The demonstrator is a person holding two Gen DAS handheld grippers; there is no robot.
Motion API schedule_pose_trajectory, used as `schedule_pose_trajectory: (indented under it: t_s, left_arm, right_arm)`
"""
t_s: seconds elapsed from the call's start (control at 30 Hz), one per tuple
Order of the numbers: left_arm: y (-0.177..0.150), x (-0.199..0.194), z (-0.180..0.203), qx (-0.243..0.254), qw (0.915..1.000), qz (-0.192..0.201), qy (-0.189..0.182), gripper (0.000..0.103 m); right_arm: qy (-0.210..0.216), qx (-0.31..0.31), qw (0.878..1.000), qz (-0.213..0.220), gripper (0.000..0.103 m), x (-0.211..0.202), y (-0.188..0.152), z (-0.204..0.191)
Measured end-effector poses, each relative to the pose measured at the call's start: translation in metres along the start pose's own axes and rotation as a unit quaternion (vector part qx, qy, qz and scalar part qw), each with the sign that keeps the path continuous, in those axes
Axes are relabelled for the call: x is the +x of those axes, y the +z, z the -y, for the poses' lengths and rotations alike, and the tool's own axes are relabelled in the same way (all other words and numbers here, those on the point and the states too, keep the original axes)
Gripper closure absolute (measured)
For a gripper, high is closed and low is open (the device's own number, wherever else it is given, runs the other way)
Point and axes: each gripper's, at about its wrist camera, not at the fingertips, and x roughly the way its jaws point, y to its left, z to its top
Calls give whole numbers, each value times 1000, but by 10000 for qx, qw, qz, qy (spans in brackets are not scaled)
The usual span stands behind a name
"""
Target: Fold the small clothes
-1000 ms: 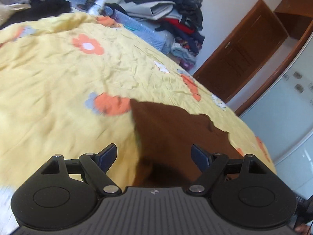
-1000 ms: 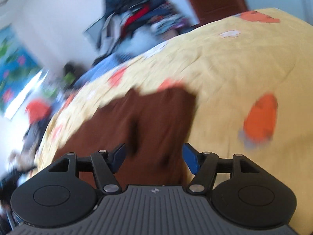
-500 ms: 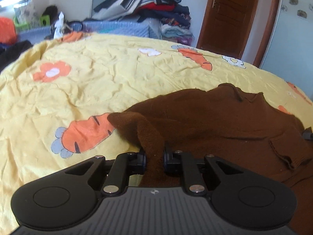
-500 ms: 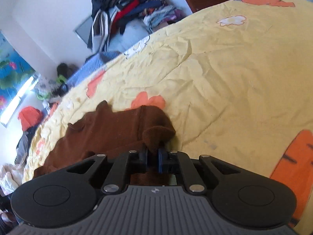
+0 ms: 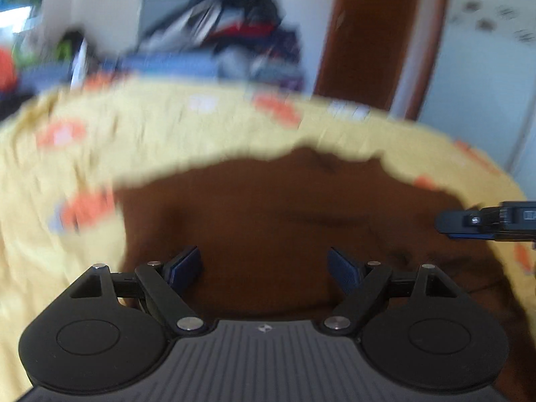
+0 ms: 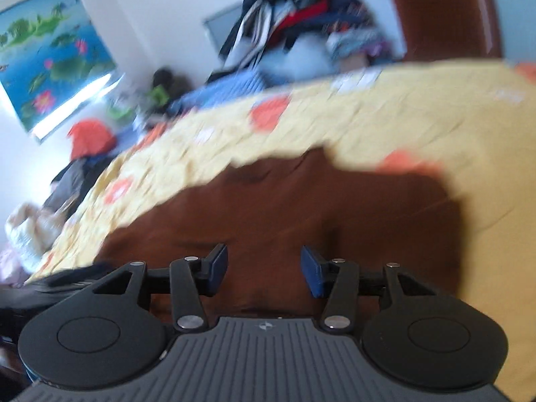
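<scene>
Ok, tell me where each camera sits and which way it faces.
Left wrist: on the left tool, facing forward and down at the brown garment on the yellow bedspread; its jaws are opening; the right tool shows at the right edge.
Right wrist: on the right tool, same aim; jaws opening, clear of the cloth.
Shared: garment, bedspread, clothes pile, door.

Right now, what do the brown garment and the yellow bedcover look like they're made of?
Brown garment: probably a soft knit or fleece, matte with no sheen, though motion blur hides the weave. Yellow bedcover: likely thin woven cotton, matte, finely creased all over, printed with orange shapes. Both hand-held grippers are opening, with nothing pinched.
</scene>
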Motion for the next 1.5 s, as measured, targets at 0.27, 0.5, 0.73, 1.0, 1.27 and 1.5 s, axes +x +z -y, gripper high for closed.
schedule_pose_trajectory:
  t_s: [0.27,0.5,0.73,1.0,1.27,1.5]
  left_arm:
    - [-17,5,8,602,9976,261,206,18]
    - [-49,-84,-19,367,9963,771,-70,17]
    - [-131,-168,-86,-652,9968,84,-451,17]
    - [-169,-187,-105,-2083,9482,-677,-2302,9]
    - [-200,-196,-101,-2702,9017,-1412,-3066,15]
    - [-205,-191,-114,-3036,9001,-1635,-2664,77]
  right_arm:
    - [-297,-949,9950,4,44,21,-32,-24]
    - [10,-284,9991,301,8,-80,-44,-16]
    - [-503,780,9956,-110,5,-175,-141,49]
    - [889,1474,9820,-774,5,-199,-191,36]
    - [1816,1955,9552,-1279,12,-213,-231,16]
    - [1481,2558,9469,-1267,77,-213,-245,33]
